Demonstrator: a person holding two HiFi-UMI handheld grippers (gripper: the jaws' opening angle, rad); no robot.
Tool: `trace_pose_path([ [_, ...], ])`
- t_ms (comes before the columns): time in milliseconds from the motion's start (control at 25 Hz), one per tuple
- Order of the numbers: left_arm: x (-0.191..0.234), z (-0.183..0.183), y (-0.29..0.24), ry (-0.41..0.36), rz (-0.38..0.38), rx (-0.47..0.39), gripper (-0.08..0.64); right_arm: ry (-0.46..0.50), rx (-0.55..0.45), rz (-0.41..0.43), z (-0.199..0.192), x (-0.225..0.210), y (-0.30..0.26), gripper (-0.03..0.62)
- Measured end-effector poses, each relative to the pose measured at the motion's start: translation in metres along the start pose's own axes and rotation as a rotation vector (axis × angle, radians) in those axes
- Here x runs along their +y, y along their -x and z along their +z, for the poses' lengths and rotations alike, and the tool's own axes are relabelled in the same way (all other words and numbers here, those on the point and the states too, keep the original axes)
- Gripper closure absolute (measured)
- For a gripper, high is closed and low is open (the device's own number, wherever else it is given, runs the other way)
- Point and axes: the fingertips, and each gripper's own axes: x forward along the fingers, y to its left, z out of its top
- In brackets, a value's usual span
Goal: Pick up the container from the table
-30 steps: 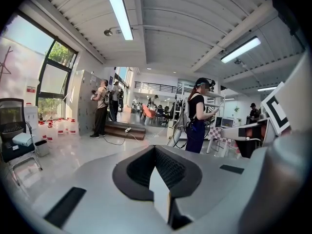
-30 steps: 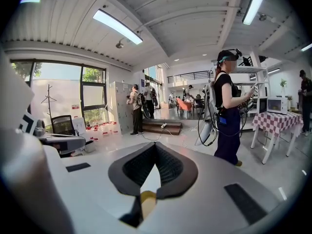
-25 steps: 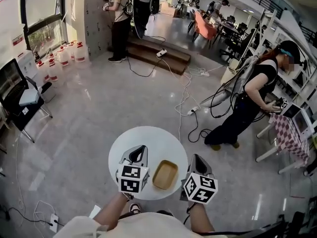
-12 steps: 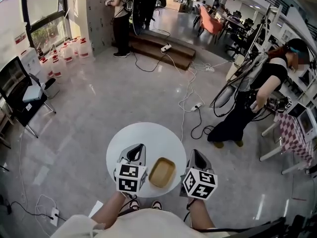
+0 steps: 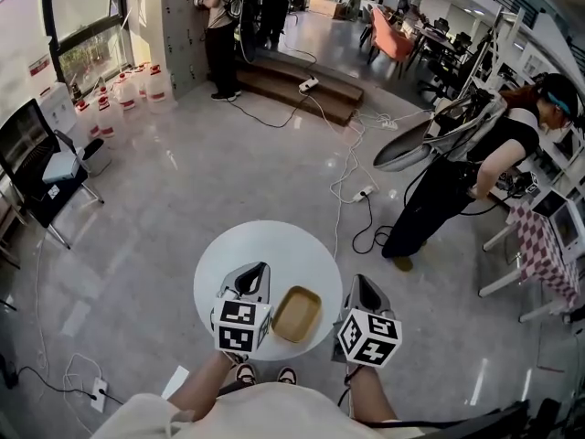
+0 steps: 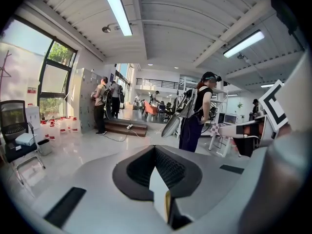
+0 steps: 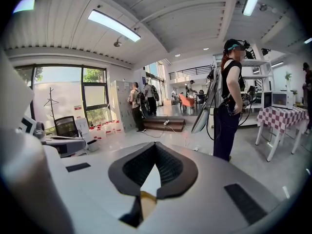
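My left gripper [image 5: 262, 271] and right gripper [image 5: 359, 283] flank the container [image 5: 298, 314] on the table [image 5: 265, 245] — both jaws closed, empty.

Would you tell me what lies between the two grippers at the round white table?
In the head view, a shallow tan rectangular container lies between the left gripper and right gripper, on the white table.

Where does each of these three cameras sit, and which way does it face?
Head view: on the person's head, looking steeply down at the round table, the container, the person's forearms, the left tool and the right tool.
Left gripper view: rides the left tool, looking out across the room along its shut jaws.
Right gripper view: rides the right tool, likewise; jaws shut.
Shared: both gripper views show the standing person in dark clothes.
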Motion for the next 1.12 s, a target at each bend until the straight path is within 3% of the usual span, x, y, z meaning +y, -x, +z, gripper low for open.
trace_pose_path([
  [320,0.001,-0.017,0.002,0.032,0.006,0.026,0.545,-0.003,0.031,-0.011,-0.015,-0.003,0.004,0.568],
  [1120,0.010,-0.088,-0.001,0.073,0.028,0.192,0.546,-0.037,0.213,0.004,-0.087,0.003,-0.019,0.568],
])
